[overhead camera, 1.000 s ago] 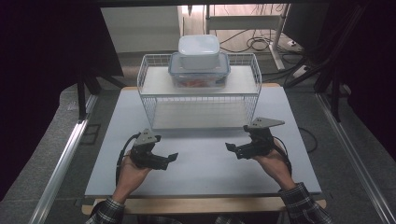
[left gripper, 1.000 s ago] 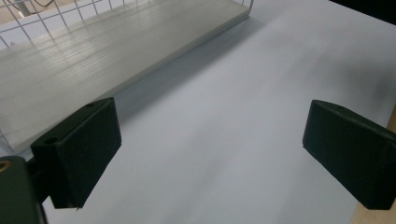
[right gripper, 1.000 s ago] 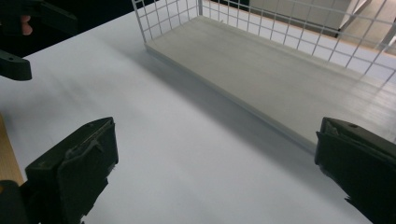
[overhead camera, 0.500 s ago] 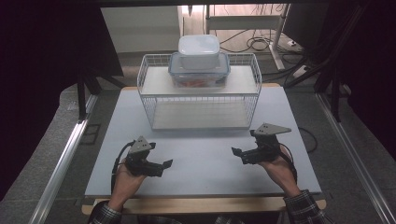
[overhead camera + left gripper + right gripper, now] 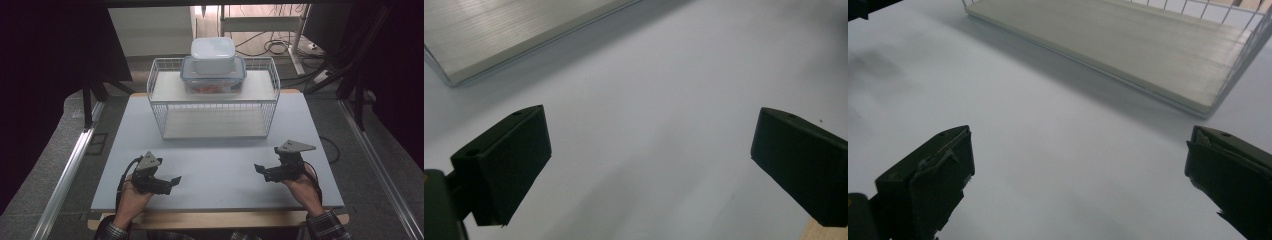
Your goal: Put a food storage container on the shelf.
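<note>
Left gripper (image 5: 172,181) and right gripper (image 5: 260,171) near the tabletop's (image 5: 215,165) front edge, jaws wide apart and empty, wire rack (image 5: 214,107) with stacked containers (image 5: 213,67) at the far edge

A pale grey table (image 5: 210,160) carries a white wire rack (image 5: 214,106) at its far middle. The rack stands directly on the tabletop, its lower shelf board just above the surface.

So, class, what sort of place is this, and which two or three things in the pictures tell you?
Probably a lab or workshop test bench, not a home. A bare grey table holds just a white wire rack with stacked plastic food containers on top, cables trail over the floor behind, and dark curtains hang alongside.
</note>
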A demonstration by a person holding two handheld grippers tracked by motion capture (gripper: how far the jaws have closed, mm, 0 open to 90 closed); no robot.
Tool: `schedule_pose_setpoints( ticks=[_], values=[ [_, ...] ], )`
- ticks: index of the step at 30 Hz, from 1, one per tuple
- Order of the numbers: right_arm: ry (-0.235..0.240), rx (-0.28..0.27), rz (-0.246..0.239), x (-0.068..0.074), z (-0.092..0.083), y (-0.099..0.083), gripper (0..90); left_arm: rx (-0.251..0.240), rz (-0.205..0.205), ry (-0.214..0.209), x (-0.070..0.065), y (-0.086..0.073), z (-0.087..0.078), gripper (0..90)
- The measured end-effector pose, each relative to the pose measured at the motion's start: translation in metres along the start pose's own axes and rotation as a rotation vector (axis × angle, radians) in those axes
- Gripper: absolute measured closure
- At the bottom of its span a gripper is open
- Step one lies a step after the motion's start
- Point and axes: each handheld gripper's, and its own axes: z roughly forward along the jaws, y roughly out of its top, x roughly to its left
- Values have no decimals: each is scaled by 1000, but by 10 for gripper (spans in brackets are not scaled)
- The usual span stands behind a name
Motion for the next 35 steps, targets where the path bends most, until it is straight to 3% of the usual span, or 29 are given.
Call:
schedule_pose_setpoints(
  ticks=[12,24,28,35],
  values=[
    [-18,43,0,-3,1,-20,0,39,-26,-3,3,-11,10,7],
    [8,111,10,-2,13,-32,0,124,-78,-28,10,-19,22,0],
    [17,134,25,-3,16,-34,0,155,-74,-25,10,-20,25,0],
    [18,149,19,-3,18,-35,0,153,-67,-23,9,-19,26,0]
  ],
)
